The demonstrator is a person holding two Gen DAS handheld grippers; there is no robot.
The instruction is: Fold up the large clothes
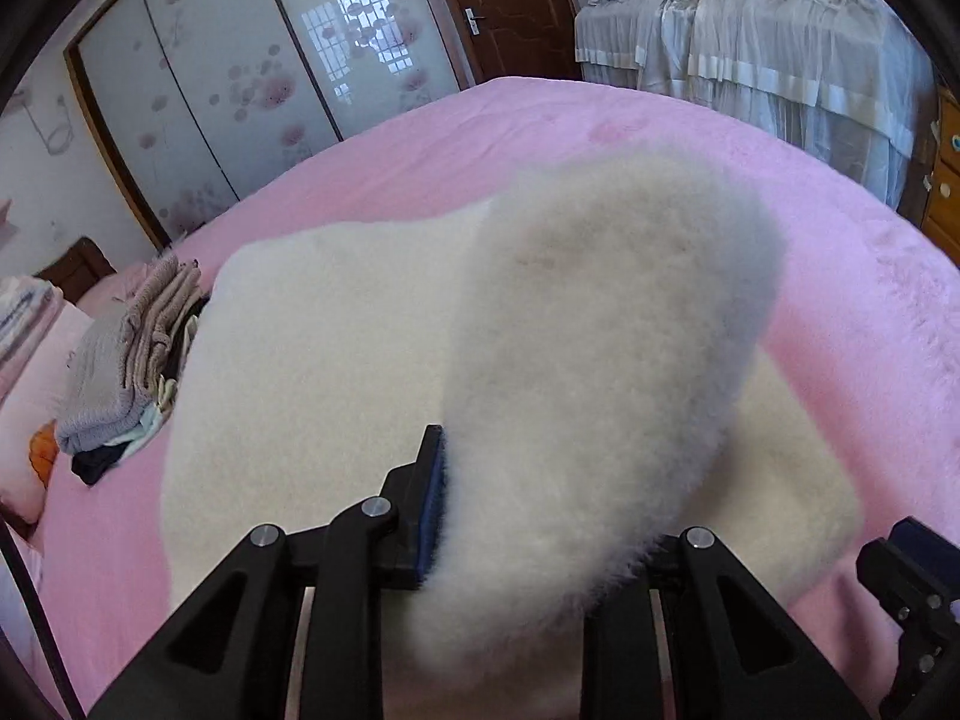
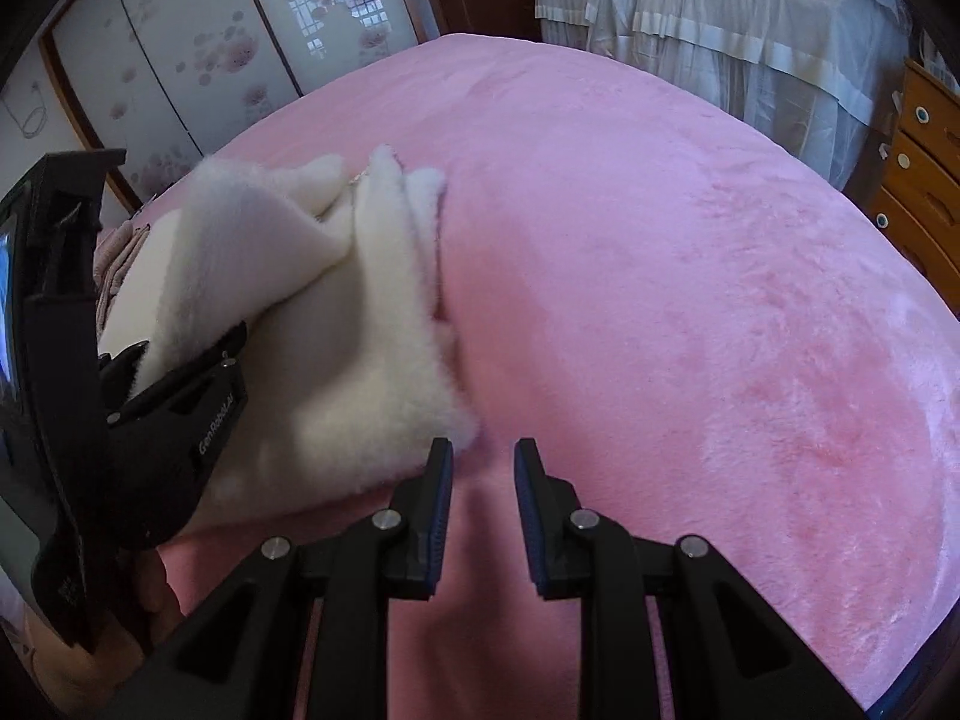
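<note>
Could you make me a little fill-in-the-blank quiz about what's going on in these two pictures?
1. The fluffy white garment lies on a bed cover coloured ____.
2. The left gripper is shut on a fold of the ____.
3. Between the fingers of the right gripper there is ____.
4. A pile of folded clothes sits at the ____ edge of the left camera's view.

Missing words: pink; garment; nothing; left
</note>
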